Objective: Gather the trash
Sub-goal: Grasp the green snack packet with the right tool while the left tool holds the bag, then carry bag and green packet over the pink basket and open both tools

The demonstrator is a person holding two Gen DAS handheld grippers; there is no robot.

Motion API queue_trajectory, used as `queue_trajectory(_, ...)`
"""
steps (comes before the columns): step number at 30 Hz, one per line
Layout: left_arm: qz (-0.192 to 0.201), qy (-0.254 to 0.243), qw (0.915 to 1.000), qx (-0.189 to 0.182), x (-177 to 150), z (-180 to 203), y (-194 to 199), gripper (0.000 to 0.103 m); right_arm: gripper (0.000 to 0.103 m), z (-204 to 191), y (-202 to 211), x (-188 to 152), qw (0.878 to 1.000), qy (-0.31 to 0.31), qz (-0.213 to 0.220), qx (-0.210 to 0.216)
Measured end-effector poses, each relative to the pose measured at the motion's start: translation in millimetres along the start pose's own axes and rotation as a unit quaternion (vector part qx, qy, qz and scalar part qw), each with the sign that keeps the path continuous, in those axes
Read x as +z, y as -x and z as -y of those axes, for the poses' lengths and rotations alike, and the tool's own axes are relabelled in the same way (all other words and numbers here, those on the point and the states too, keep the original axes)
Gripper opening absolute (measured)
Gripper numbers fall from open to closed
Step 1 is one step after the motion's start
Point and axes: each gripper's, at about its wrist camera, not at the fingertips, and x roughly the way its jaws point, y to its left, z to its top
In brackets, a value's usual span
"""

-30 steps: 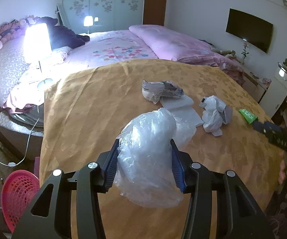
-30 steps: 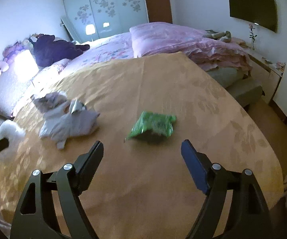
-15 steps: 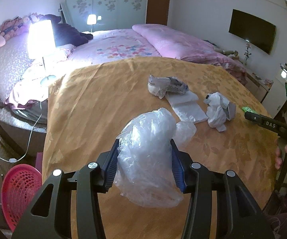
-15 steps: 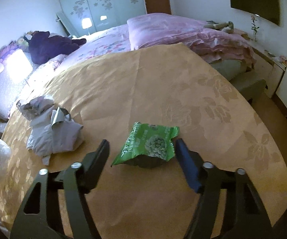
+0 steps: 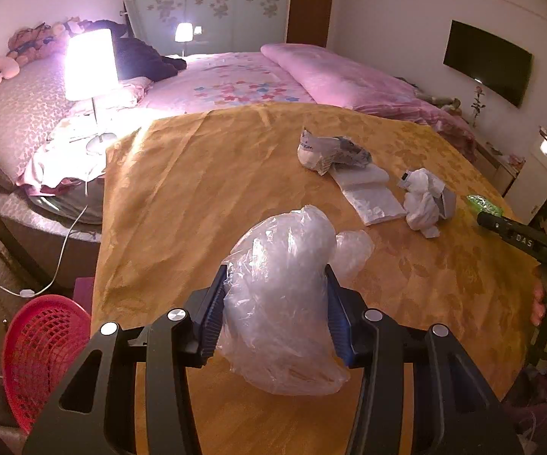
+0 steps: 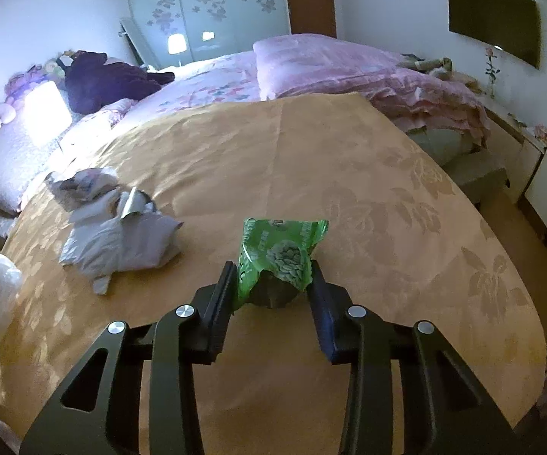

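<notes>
Left wrist view: a crumpled clear plastic bag (image 5: pixel 281 295) is clamped between the left gripper (image 5: pixel 273 295) fingers above the golden floral tablecloth (image 5: pixel 197 189). A red mesh basket (image 5: pixel 42 356) is seen lower left. Right wrist view: a green snack packet (image 6: pixel 277 254), resting on the cloth, is pinched by the right gripper (image 6: pixel 271 284); a grey crumpled wrapper (image 6: pixel 121 239) lies left.

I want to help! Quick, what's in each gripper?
Left gripper: shut on the clear plastic bag.
Right gripper: shut on the green snack wrapper.
</notes>
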Motion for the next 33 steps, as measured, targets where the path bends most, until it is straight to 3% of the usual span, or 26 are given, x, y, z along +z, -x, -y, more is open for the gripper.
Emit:
queue_trajectory(12, 0.005, 0.018, 0.9998, 0.01, -9, -13, 13, 0.045, 0.037, -36, 25, -16, 0.999, 0.027, 0.008, 0.034)
queue_trajectory(33, 0.02, 0.075, 0.9954, 0.055, -23, -69, 47, 0.045, 0.037, -152, 32, -9, 0.987, 0.114, 0.005, 0.115)
